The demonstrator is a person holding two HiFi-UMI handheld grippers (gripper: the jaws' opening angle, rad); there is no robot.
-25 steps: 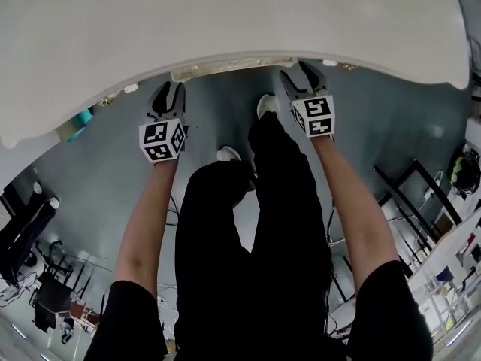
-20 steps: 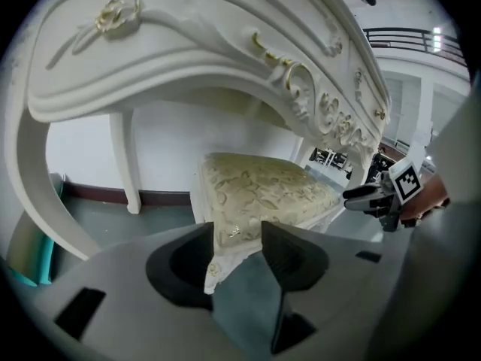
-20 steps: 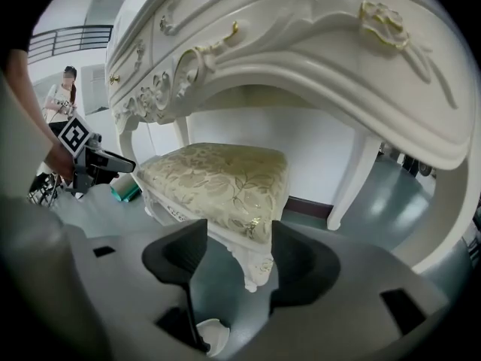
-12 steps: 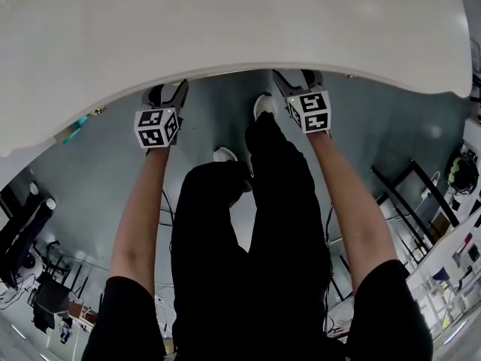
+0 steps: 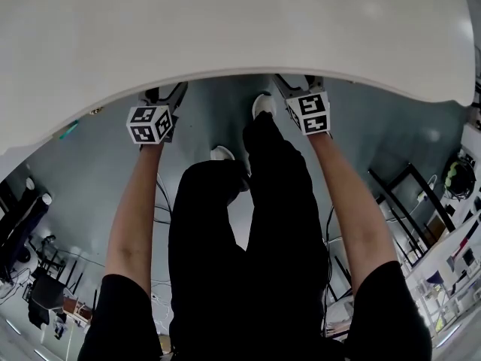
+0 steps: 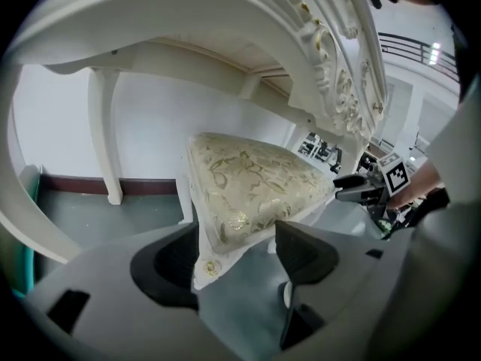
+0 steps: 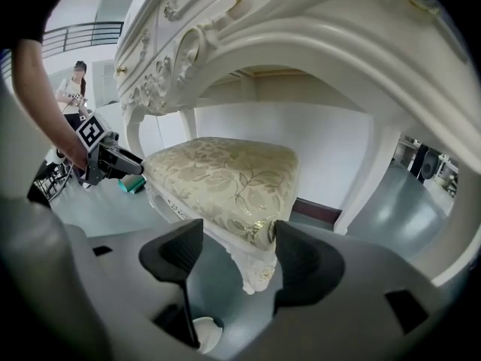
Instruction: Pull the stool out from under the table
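1. Both tools are reaching in under the white bench [image 5: 225, 28]. From the head view its top hides the stool completely, so the stool looks to be tucked fully underneath, standing on the grey floor [image 6: 113, 216].
2. The left tool [image 6: 239, 235] is released and its jaws have just been opening. The near corner of the stool [image 6: 248, 186], where the gold-patterned cushion meets the white carved rail, sits between them with nothing pressing on it.
3. It's the same on the other side. The right tool [image 7: 237, 235] is spread wide, its jaws have also just been opening, and the stool's other front corner and leg top stand between them, unclamped.
4. I'd call this the lining-up step: one tool is set at each front corner, ready for a hold, and no pull has started.
5. Next, both tools likely need to clench on the seat rail. The cushion looks soft, so the rail is the firmer bite.
6. After that, it calls for an even draw back toward the person, keeping the seat low under the carved apron [image 7: 188, 51].
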